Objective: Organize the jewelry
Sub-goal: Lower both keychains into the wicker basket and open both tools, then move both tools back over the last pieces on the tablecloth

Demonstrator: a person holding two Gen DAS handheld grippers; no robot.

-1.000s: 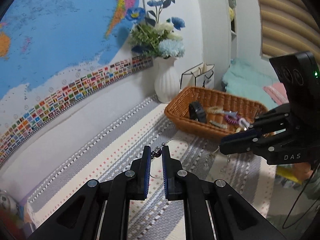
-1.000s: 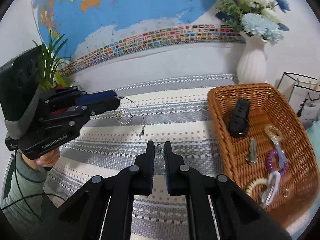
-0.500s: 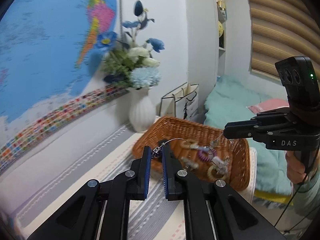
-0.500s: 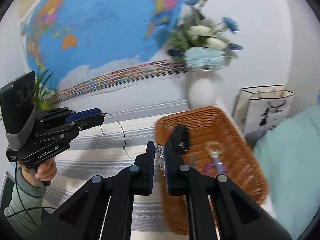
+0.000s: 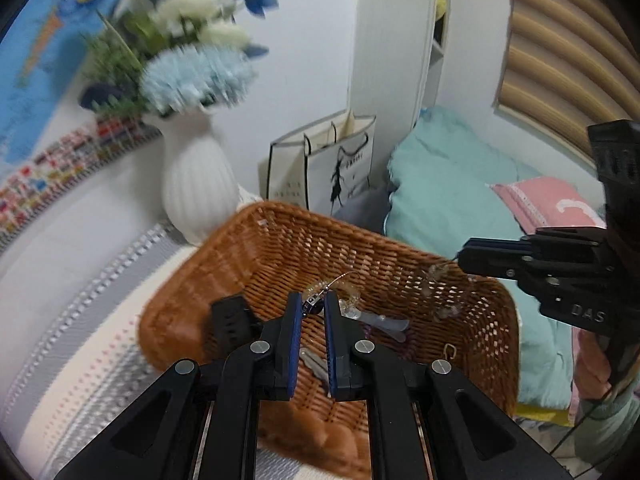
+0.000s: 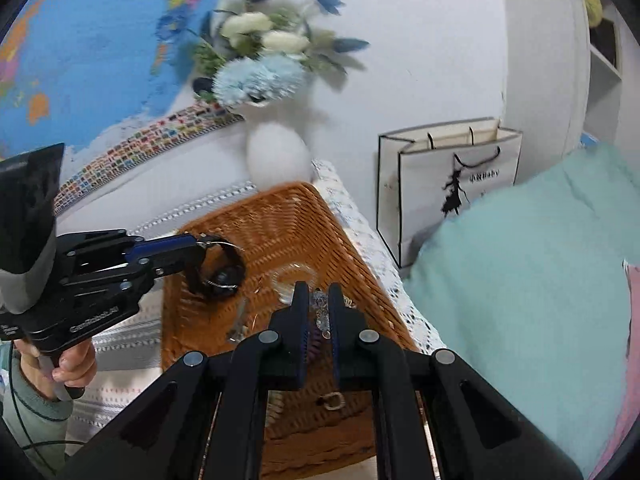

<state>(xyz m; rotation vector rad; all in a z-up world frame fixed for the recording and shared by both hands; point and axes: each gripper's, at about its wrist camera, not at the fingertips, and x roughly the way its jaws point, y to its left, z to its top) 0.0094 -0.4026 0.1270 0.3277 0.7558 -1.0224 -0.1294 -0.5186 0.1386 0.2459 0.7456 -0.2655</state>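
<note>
A thin wire necklace (image 5: 345,277) with clear beads hangs stretched between both grippers, above a brown wicker basket (image 5: 400,245). My left gripper (image 5: 313,301) is shut on the end with a small dark bead. In the left wrist view my right gripper (image 5: 460,258) comes in from the right, with blurred clear beads dangling under its tip. In the right wrist view my right gripper (image 6: 319,298) is shut on the clear beads of the necklace (image 6: 321,312) over the basket (image 6: 256,204). My left gripper (image 6: 191,243) reaches in from the left, held by a hand.
In the basket lie a black watch strap (image 6: 224,272), a metal clip (image 6: 238,320), a purple coil and a clear ring piece (image 5: 352,294). A white vase (image 5: 200,196) of flowers stands just behind. A paper bag (image 6: 452,176) and teal bedding (image 6: 520,280) are beyond the table's right edge.
Both grippers have carried the necklace to the right, from over the striped tablecloth to above the wicker basket. Both stayed shut on its ends.
</note>
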